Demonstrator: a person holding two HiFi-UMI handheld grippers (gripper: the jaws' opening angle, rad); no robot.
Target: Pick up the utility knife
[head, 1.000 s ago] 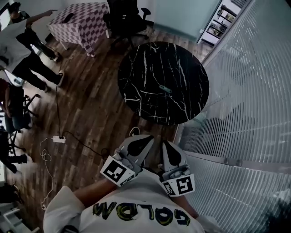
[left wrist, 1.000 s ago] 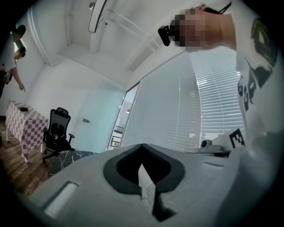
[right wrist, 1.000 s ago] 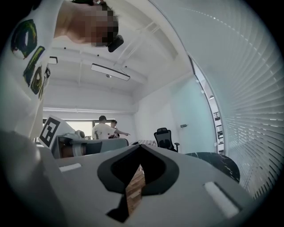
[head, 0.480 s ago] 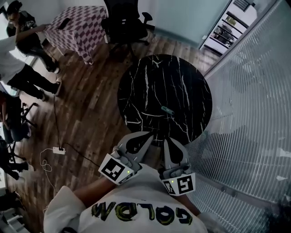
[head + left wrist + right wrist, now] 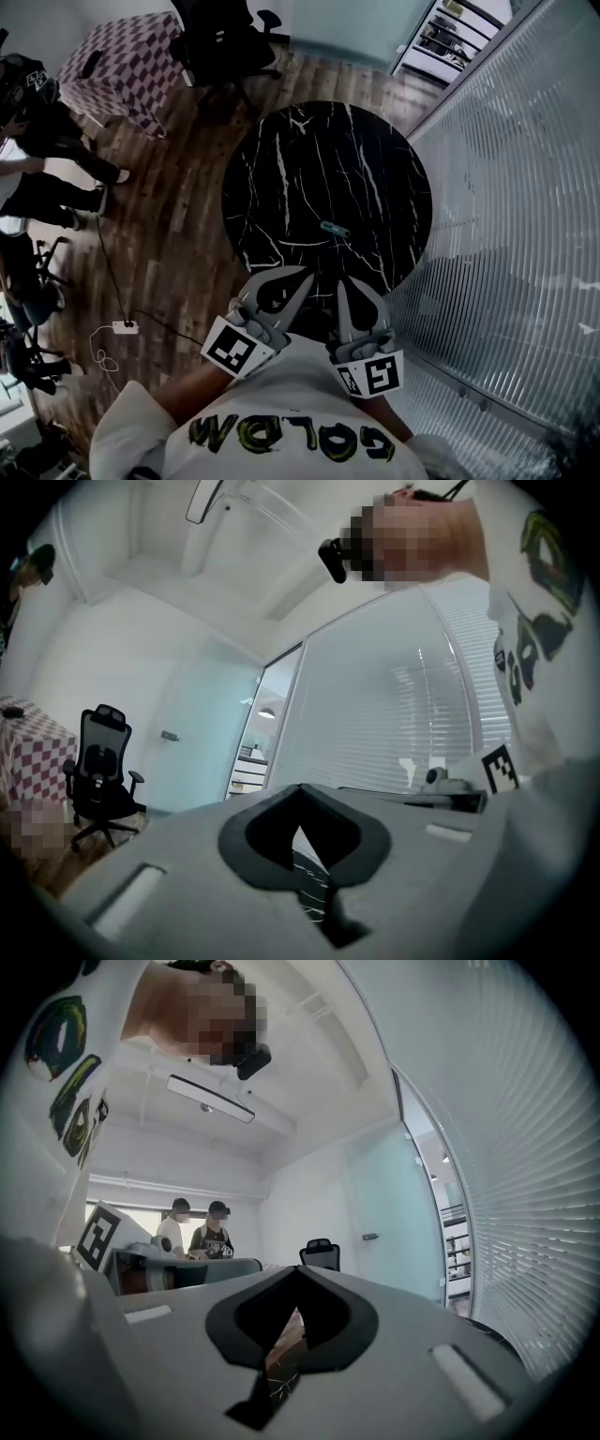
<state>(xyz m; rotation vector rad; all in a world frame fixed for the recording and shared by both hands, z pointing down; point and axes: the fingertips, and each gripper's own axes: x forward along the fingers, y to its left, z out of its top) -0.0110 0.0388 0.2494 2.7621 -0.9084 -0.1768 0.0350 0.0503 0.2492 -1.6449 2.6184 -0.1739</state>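
The utility knife [image 5: 335, 230], small and teal-grey, lies flat on the round black marble table [image 5: 309, 159], toward its near right part. Both grippers are held side by side in front of the person's chest and point at the table. The left gripper [image 5: 298, 277] and the right gripper [image 5: 345, 285] have their tips over the table's near edge, a short way short of the knife. Both are shut and hold nothing. In the left gripper view the left gripper [image 5: 302, 855] has its jaws together, and the right gripper [image 5: 291, 1335] looks the same in the right gripper view. The knife shows in neither gripper view.
A glass wall with blinds [image 5: 525, 234] runs close along the table's right side. A black office chair [image 5: 220, 42] and a checkered table [image 5: 112, 61] stand beyond. People [image 5: 37, 141] stand at the left. A power strip [image 5: 124, 327] with cables lies on the wooden floor.
The person has walked toward the round table. Both grippers, over bare floor a second ago, now reach over the table's near edge. Their jaws have stayed together.
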